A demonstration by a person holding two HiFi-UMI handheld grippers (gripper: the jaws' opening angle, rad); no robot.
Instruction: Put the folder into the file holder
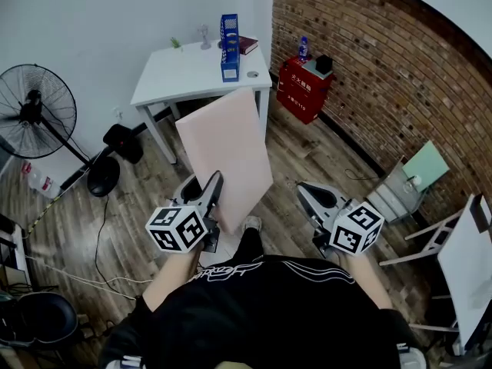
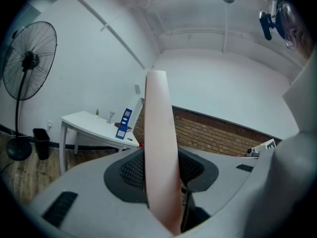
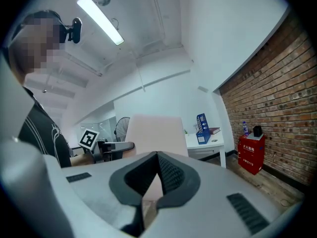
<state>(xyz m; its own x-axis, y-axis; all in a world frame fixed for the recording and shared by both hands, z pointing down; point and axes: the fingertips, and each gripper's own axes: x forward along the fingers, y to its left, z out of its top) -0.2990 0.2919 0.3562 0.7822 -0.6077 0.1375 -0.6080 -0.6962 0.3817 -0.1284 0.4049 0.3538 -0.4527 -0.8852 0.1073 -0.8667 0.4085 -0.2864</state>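
A pale pink folder (image 1: 227, 152) stands tilted in the air in front of me, held by its near lower edge in my left gripper (image 1: 213, 187). In the left gripper view the folder (image 2: 159, 133) shows edge-on, with the pads pressed on both sides of it. The blue file holder (image 1: 229, 48) stands upright on the white table (image 1: 184, 75) farther ahead, well apart from the folder. My right gripper (image 1: 306, 194) hangs to the right of the folder, shut with nothing in it. From the right gripper view I see the folder (image 3: 156, 133) and the file holder (image 3: 202, 129) beyond it.
A dark red book (image 1: 247, 44) lies beside the file holder. A red box (image 1: 304, 91) sits against the brick wall to the right of the table. A standing fan (image 1: 34, 110) is at the left, and a chair (image 1: 407, 179) at the right.
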